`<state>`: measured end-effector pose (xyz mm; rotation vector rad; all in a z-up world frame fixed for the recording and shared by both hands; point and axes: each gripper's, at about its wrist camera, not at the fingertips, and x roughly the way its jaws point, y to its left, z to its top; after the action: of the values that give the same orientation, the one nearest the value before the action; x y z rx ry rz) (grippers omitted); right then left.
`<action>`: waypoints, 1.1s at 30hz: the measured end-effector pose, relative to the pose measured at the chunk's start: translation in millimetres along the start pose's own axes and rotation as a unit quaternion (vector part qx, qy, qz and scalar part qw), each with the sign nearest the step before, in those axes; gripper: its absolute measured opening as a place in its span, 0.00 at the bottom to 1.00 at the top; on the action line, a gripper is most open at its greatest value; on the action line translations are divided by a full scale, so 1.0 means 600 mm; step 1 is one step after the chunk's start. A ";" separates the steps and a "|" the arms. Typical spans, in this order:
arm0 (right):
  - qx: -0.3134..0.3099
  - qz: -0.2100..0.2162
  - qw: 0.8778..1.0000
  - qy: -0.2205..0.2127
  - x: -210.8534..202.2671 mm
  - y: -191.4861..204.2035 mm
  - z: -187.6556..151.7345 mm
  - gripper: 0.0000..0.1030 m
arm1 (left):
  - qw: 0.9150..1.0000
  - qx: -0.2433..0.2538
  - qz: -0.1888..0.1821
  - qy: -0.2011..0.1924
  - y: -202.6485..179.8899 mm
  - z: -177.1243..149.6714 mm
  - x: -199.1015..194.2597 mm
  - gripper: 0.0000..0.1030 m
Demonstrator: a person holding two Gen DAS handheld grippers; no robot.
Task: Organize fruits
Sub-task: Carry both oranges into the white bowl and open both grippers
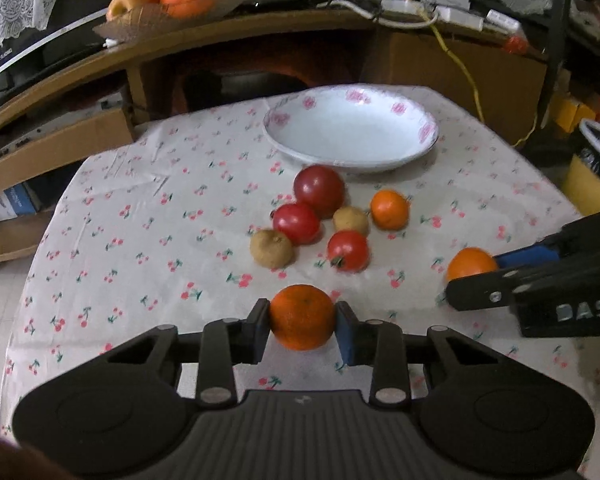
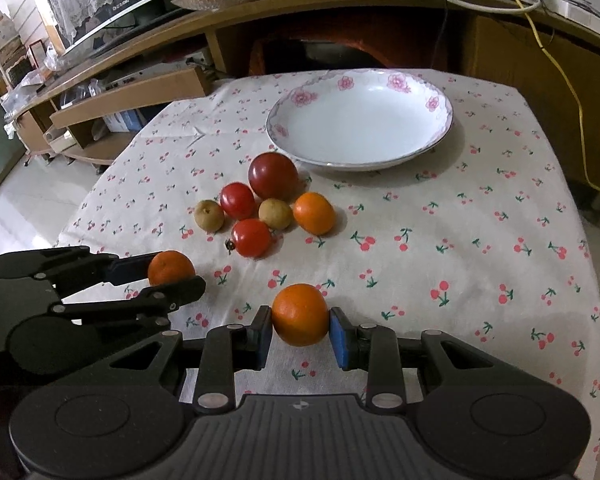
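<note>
A: Orange round fruits: one clamped in the left gripper (image 1: 302, 322), one in the right gripper (image 2: 300, 326), one loose orange (image 2: 314, 213) on the cherry-print tablecloth (image 2: 480, 280).

B: Beside it, three red tomatoes (image 2: 273, 176) and two tan fruits (image 2: 275, 213), near the empty white floral bowl (image 2: 360, 116).

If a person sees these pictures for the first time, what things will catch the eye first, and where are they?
First, two oranges, each clamped in a tool near the table's front edge: the left tool holds one orange, the right tool holds the other orange. Next, the empty flowered white bowl toward the far side of the cherry-print tablecloth. Between them lies a cluster of red, brown and orange fruits.
</note>
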<state>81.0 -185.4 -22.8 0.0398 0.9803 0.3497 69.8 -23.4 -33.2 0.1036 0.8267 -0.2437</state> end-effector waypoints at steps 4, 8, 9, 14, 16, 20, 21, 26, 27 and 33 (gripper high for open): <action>0.007 0.000 1.000 -0.010 -0.002 -0.004 0.017 0.29 | 1.000 -0.017 -0.023 -0.011 0.000 0.027 -0.006 0.38; 0.009 -0.006 1.000 -0.025 -0.003 -0.005 0.041 0.29 | 0.999 -0.009 -0.035 -0.022 -0.004 0.062 0.003 0.38; 0.010 -0.009 1.000 -0.028 -0.001 -0.007 0.047 0.29 | 0.999 -0.005 -0.034 -0.025 -0.004 0.072 0.007 0.38; 0.026 -0.023 0.999 -0.036 0.013 -0.028 0.083 0.29 | 0.999 -0.007 -0.040 -0.029 0.003 0.116 0.037 0.38; 0.024 -0.030 0.998 -0.042 0.021 -0.034 0.101 0.29 | 0.999 -0.004 -0.037 -0.034 0.004 0.133 0.049 0.38; 0.021 -0.036 0.998 -0.048 0.038 -0.046 0.129 0.29 | 0.999 -0.005 -0.036 -0.035 0.008 0.159 0.076 0.38; 0.020 -0.039 0.998 -0.048 0.043 -0.049 0.134 0.30 | 0.999 -0.003 -0.035 -0.035 0.008 0.163 0.082 0.38; 0.019 -0.041 0.998 -0.048 0.065 -0.066 0.153 0.30 | 0.999 0.008 -0.030 -0.032 0.005 0.178 0.106 0.38; 0.018 -0.041 0.998 -0.051 0.067 -0.068 0.156 0.30 | 0.999 0.007 -0.031 -0.030 0.006 0.179 0.110 0.38; 0.003 -0.049 0.997 -0.051 0.083 -0.070 0.166 0.30 | 0.999 0.012 -0.027 -0.023 0.004 0.182 0.130 0.37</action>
<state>198.8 -197.2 -14.9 0.0154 0.8781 0.2511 199.6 -55.0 -17.3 0.0972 0.7823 -0.3065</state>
